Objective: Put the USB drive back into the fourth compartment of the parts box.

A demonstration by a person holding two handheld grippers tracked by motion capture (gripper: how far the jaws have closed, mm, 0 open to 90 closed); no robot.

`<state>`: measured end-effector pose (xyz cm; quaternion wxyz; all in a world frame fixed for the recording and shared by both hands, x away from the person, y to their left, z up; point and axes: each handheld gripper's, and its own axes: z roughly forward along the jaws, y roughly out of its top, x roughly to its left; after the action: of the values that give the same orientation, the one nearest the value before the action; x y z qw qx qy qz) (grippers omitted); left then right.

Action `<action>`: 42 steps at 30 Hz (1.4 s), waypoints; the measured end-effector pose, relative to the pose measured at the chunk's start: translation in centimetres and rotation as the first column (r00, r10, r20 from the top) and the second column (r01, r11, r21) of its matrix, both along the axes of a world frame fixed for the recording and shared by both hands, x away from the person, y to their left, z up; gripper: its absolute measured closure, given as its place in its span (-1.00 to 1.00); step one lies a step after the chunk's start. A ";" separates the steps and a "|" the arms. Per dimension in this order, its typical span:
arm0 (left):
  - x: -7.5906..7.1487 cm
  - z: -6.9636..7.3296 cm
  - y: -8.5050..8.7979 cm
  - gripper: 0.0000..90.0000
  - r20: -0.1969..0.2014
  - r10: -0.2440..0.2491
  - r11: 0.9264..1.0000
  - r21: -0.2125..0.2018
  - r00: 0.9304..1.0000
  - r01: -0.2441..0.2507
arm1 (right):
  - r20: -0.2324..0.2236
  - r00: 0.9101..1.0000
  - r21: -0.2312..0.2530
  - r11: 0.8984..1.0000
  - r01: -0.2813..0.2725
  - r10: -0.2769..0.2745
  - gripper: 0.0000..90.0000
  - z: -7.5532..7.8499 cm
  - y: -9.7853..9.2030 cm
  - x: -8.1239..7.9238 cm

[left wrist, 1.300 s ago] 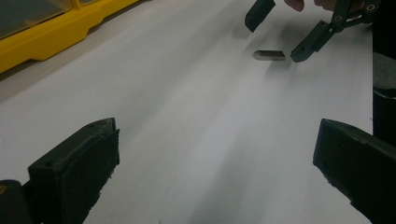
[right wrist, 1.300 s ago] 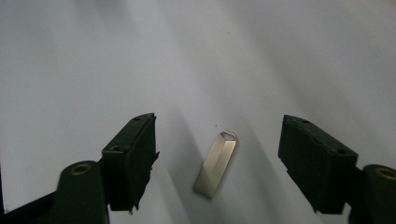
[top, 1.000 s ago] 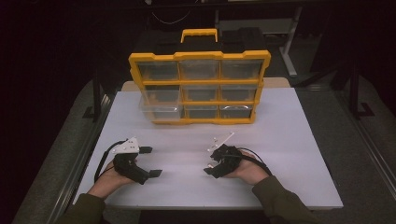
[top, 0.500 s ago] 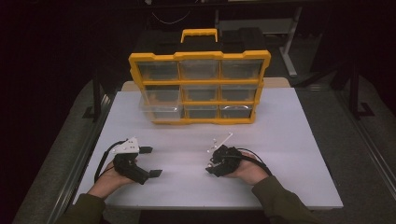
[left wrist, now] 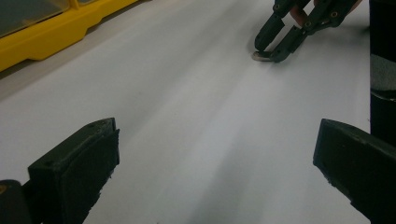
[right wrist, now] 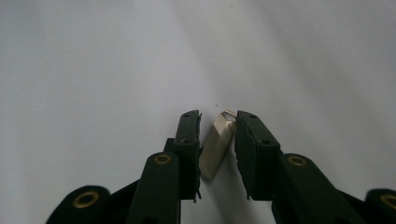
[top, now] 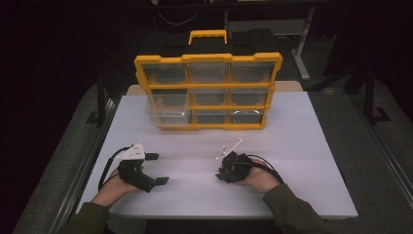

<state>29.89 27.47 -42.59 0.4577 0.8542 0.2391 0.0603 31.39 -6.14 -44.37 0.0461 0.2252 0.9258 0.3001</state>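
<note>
A small silvery metal piece (right wrist: 214, 150) lies on the white table (top: 297, 146), slanted between the jaws of my right gripper (right wrist: 218, 122). Those jaws have just been closing and their pads now touch the piece on both sides. In the high view my right gripper (top: 220, 173) rests low on the table at centre right, in the person's hand. The left gripper view shows that right gripper (left wrist: 267, 50) with the piece (left wrist: 258, 56) at its tips. My left gripper (top: 158, 168) lies on the table at the left, open, with nothing between its fingers (left wrist: 74, 168).
A yellow organizer box (top: 208, 86) with clear drawers and a top handle stands at the back of the table. Its lower-left drawer (top: 164, 118) is pulled partly out. Dark floor and metal frames surround the table.
The right gripper's jaws have drawn together around the metal piece. Both hands stay where they were.
</note>
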 end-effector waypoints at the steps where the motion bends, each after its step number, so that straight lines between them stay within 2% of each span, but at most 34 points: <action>1: 0.0 0.0 0.0 -1.00 0.000 0.000 1.000 0.000 1.000 0.000 | 0.000 1.000 -0.001 1.000 0.000 0.000 0.55 0.0 0.0 0.0; 13: 0.0 0.0 0.0 -1.00 0.000 0.003 1.000 -0.002 1.000 -0.003 | -0.002 1.000 -0.013 1.000 0.004 -0.004 0.70 0.0 -0.1 0.1; 25: 0.0 0.1 -0.1 -1.00 0.003 0.002 1.000 -0.006 1.000 -0.002 | -0.012 1.000 -0.008 1.000 0.007 -0.007 0.73 0.0 -0.1 0.2; 29: 0.0 0.0 -0.1 -1.00 0.002 0.002 1.000 -0.008 1.000 -0.002 | 0.000 1.000 -0.011 1.000 0.004 -0.004 0.73 0.1 0.0 0.2; 42: 0.0 0.1 0.1 -1.00 0.001 0.005 1.000 -0.016 1.000 -0.005 | 0.017 1.000 0.035 0.999 -0.001 0.000 0.73 1.5 -0.5 0.7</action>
<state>29.86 27.55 -42.51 0.4644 0.8499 0.2418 0.0599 32.07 -6.60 -42.90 0.0501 0.2231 0.9200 0.3183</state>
